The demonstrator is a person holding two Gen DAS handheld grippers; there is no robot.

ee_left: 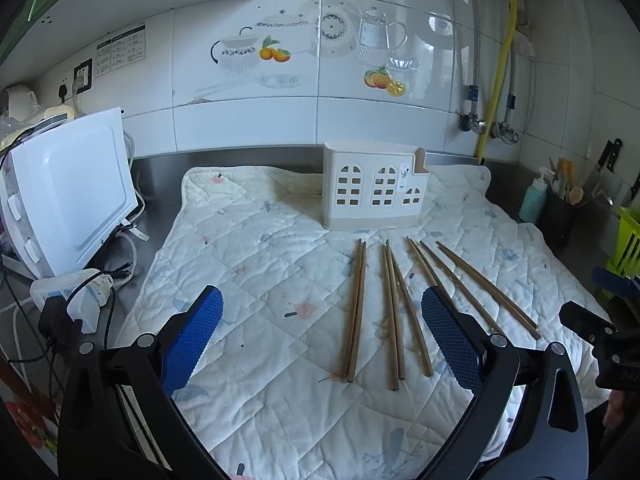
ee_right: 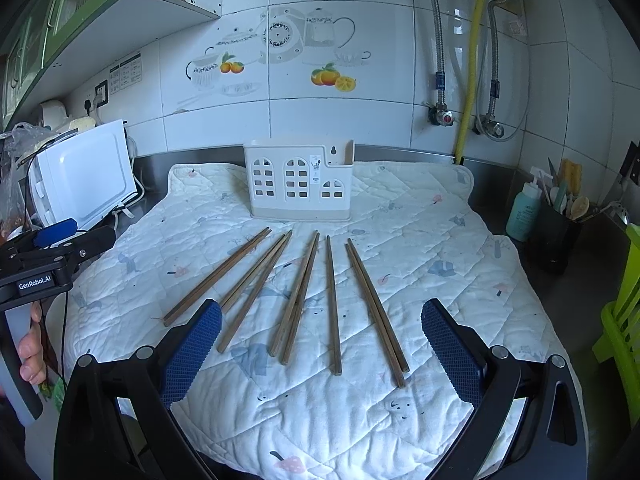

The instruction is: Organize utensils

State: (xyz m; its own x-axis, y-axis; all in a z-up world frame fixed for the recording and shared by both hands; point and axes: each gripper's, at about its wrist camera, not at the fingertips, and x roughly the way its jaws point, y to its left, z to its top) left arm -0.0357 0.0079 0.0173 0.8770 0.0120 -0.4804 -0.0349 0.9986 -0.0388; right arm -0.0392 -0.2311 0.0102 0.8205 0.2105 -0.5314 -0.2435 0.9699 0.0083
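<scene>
Both the left gripper (ee_left: 322, 338) and the right gripper (ee_right: 321, 350) hover with jaws spread wide and nothing between them. The wooden chopsticks (ee_right: 298, 298) lie fanned in loose pairs on the quilted cloth (ee_right: 420, 248) covering the bench, just in front of the white holder (ee_right: 298, 184). The sticks look thin and lie flat, so a pinch could sink into the soft cloth, catch only 1 of a pair, or roll its partner aside. A stick gripped off-centre would likely tip and miss the holder's opening.
</scene>
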